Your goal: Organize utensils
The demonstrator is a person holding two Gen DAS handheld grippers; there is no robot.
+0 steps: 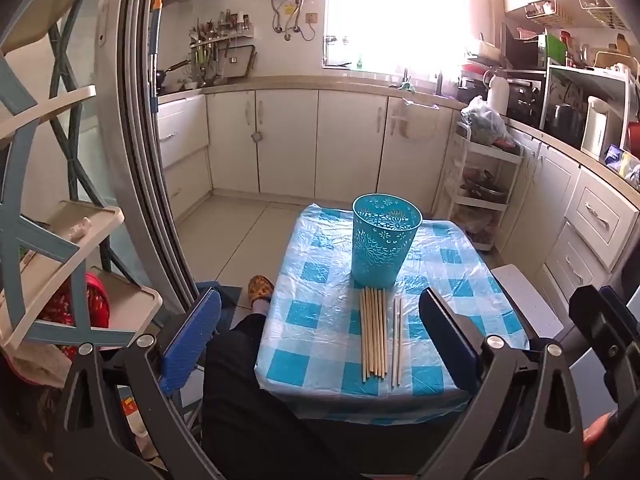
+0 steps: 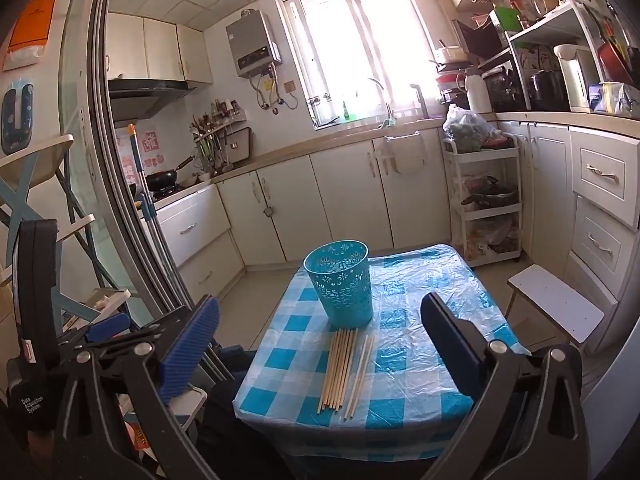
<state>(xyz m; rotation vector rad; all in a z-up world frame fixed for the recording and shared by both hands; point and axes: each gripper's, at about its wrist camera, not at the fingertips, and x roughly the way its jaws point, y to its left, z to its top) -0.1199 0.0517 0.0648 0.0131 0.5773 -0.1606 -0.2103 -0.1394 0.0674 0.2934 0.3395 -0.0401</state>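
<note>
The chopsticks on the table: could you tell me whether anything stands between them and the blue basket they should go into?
Nothing visible does. The chopsticks lie flat on the table just in front of the basket, which stands upright with its mouth open.

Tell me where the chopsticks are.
The chopsticks lie flat on the checked tablecloth, just in front of the teal cup, near the table's front edge.

Bare checked tabletop (image 1: 452, 280) lies open right of the chopsticks (image 1: 378, 336) and right of the teal basket (image 1: 384, 240). The basket stands just beyond their far tips, perhaps touching, blocking any straight pass. A knee (image 1: 236, 344) crowds the lower-left edge.
</note>
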